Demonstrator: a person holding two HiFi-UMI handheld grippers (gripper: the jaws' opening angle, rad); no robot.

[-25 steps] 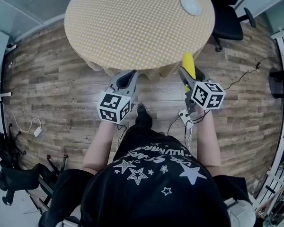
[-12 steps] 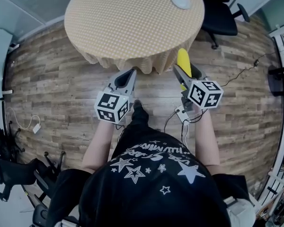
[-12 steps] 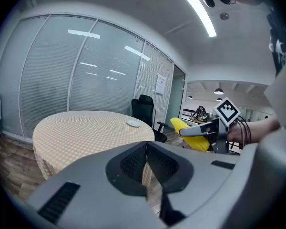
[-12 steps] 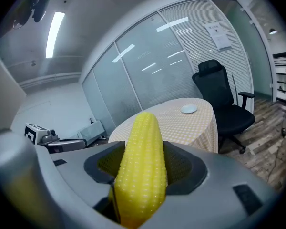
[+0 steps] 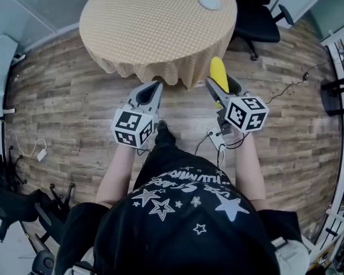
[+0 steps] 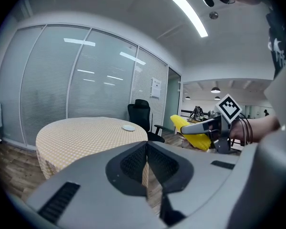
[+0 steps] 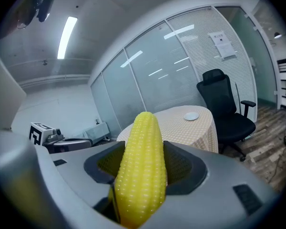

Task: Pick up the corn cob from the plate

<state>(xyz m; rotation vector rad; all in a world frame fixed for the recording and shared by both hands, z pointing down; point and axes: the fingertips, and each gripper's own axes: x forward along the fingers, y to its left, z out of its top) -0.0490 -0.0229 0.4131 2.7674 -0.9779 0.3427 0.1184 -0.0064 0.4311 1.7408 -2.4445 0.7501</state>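
Two grippers are in the hands of a person who stands just off the near edge of the round table (image 5: 155, 27), which carries a yellow checked cloth. Both grippers are above the wooden floor (image 5: 63, 113) and not above the table top, and both point toward the table.

The right gripper (image 5: 221, 82) is grasping the cob (image 5: 219, 72). Its two jaws press on the sides of the yellow cob, and the tip of the cob stands out in front of them, close to the hanging edge of the cloth. So the cob is in the air, well apart from the plate (image 5: 209, 0).

This small white plate lies on the far side of the table, near its edge. A black chair (image 5: 255, 22) stands just behind the table on that same side.

The left gripper (image 5: 156, 85) is clenched, with its jaws together and nothing between them. It is held beside the right gripper, also near the cloth edge of the table.
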